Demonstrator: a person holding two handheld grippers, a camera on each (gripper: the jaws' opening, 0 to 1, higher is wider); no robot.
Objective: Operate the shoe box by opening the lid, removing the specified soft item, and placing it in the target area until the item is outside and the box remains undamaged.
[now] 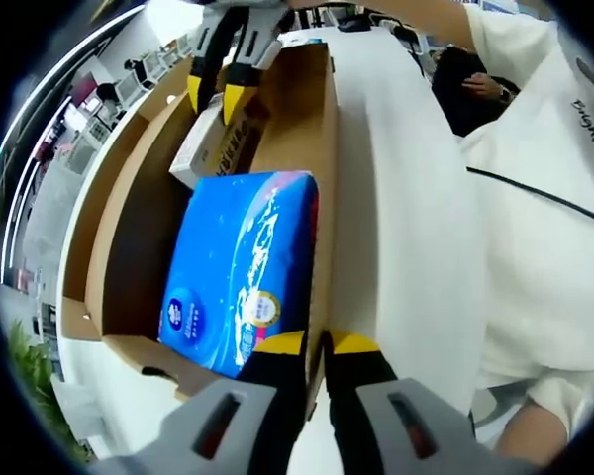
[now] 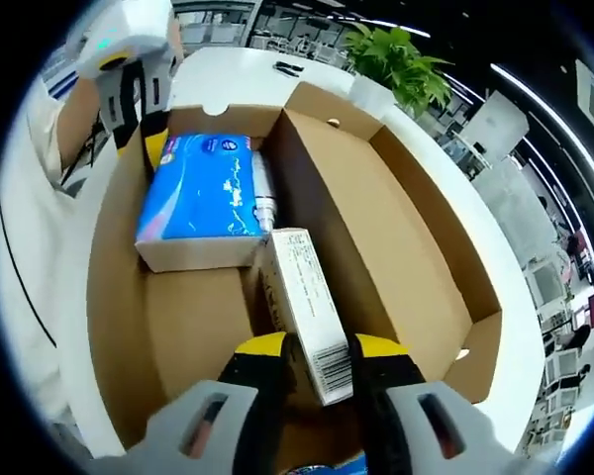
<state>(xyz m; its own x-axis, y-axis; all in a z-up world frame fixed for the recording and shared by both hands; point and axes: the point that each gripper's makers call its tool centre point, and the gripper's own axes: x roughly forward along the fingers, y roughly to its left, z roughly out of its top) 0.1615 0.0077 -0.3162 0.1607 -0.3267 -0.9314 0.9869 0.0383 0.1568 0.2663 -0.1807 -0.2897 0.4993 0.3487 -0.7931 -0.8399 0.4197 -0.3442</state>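
The brown shoe box (image 1: 327,148) (image 2: 114,297) lies open on a white table, its lid (image 2: 416,228) folded flat to the side. Inside is a blue soft tissue pack (image 1: 243,267) (image 2: 203,193) and, beside it, a white carton (image 1: 213,143) (image 2: 302,287). My left gripper (image 1: 319,344) (image 2: 144,129) is closed over the top edge of the box's side wall, next to the blue pack. My right gripper (image 2: 322,348) (image 1: 215,96) reaches into the box with its yellow-tipped jaws pressed on both sides of the white carton.
A person in a white shirt (image 1: 544,218) stands close along the table's edge beside the box. A potted plant (image 2: 396,49) stands at the table's far end. A slim pale item (image 2: 264,203) lies between the blue pack and the inner wall.
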